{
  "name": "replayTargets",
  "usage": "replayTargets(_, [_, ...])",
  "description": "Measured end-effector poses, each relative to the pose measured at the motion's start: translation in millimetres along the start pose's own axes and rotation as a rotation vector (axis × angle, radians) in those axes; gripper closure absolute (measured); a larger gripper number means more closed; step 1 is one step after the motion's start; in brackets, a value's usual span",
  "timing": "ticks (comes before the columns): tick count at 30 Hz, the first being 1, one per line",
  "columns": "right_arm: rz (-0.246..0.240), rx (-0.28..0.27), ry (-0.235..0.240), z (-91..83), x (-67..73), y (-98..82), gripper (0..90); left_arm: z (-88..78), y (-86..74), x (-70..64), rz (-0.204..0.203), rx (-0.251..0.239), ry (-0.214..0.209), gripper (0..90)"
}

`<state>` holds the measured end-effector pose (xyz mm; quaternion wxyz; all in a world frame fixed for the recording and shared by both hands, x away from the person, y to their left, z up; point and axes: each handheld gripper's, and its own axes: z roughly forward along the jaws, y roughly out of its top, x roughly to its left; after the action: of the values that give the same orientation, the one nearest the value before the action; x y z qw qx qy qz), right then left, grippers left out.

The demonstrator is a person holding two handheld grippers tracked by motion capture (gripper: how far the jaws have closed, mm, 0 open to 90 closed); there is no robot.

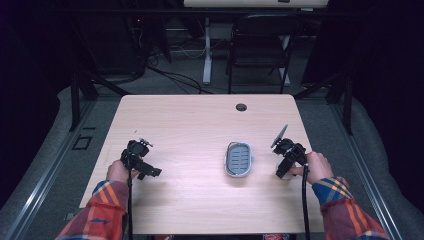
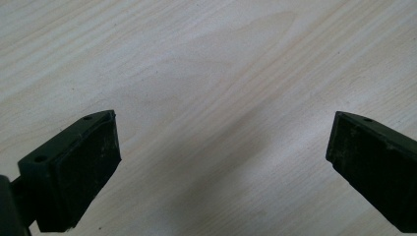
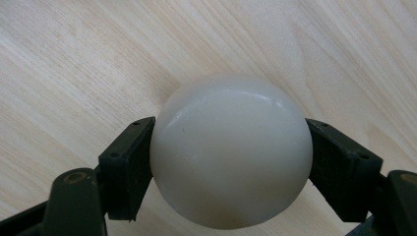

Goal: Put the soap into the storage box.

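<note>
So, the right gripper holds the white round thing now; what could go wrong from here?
1. The white ball is smooth and rounded, and the right gripper touches it only at its two sides, so it may slip out and roll across the table.
2. The grey slotted dish is shallow; if the ball is dropped into it, it could bounce out.

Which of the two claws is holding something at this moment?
The right claw: its jaws press both sides of a white rounded object. The left claw is wide open over the bare table.
</note>
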<state>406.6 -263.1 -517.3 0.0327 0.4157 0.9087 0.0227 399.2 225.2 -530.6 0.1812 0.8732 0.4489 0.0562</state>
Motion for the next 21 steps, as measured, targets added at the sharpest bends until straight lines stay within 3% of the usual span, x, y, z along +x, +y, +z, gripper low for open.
replayTargets(1, [-0.025,0.021,-0.011,-1.7,-0.9,1.7,24.0,0.0,0.0,0.1,0.0,0.0,0.001,0.0])
replayTargets(5, [-0.039,0.017,-0.014,-4.1,-0.1,6.0,24.0,0.2,0.0,0.0,-0.001,0.0,0.0,0.0])
replayTargets(8, [-0.022,-0.004,-0.01,-4.2,1.6,7.4,24.0,0.2,0.0,0.0,0.0,0.001,-0.001,0.0])
replayTargets(13, [-0.044,0.0,-0.017,-7.6,3.4,14.1,24.0,0.4,0.1,-0.2,-0.001,0.001,-0.001,0.0])
replayTargets(15, [-0.025,-0.027,-0.011,-6.2,5.9,15.2,24.0,0.4,0.2,-0.4,0.001,0.001,-0.002,0.0])
replayTargets(17, [-0.057,0.004,-0.02,-9.5,5.9,19.0,24.0,0.3,0.2,-0.4,0.002,0.002,-0.002,0.0])
replayTargets(18, [-0.046,-0.02,-0.012,-8.1,6.8,18.9,24.0,0.4,0.1,-0.3,0.001,0.001,-0.001,0.0])
replayTargets(21, [-0.068,0.005,-0.023,-11.4,7.6,23.1,24.0,0.7,0.2,-0.5,0.0,0.001,-0.002,0.0])
